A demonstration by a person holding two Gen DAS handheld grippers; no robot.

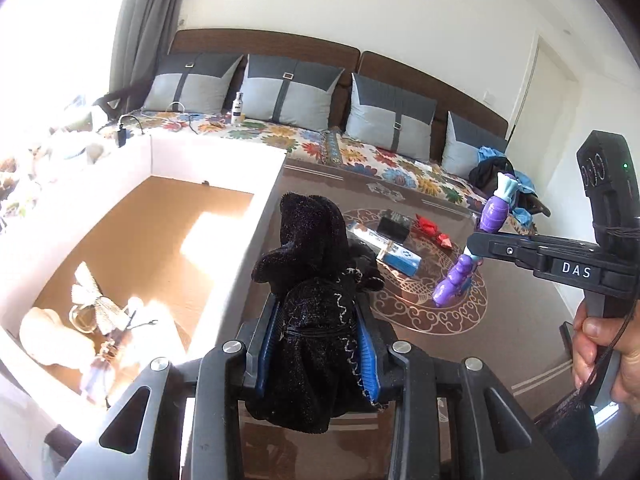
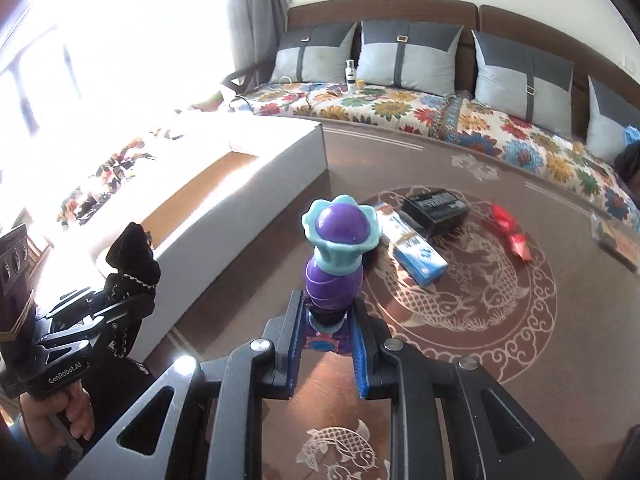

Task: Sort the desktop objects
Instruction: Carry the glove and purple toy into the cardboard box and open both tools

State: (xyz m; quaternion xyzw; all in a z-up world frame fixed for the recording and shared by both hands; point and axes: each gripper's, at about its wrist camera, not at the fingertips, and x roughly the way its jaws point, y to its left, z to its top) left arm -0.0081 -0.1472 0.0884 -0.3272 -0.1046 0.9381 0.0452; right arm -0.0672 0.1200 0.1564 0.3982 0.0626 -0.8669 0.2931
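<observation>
My left gripper (image 1: 316,344) is closed on the black velvet pouch (image 1: 312,304) (beside the white box's (image 1: 224,160) edge). My right gripper (image 2: 326,336) clamps the purple toy (image 2: 336,256) above the table (image 2: 560,360).

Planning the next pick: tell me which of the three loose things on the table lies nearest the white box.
The blue-and-white carton. It lies left of the black box, which touches it, while the red wrapper lies farthest right, away from the white box.

- A home living room is shown.
- A long sofa (image 2: 460,120) with a floral cover and 4 grey cushions (image 2: 408,56) is seen.
- A curtained window (image 1: 148,12) is included.
</observation>
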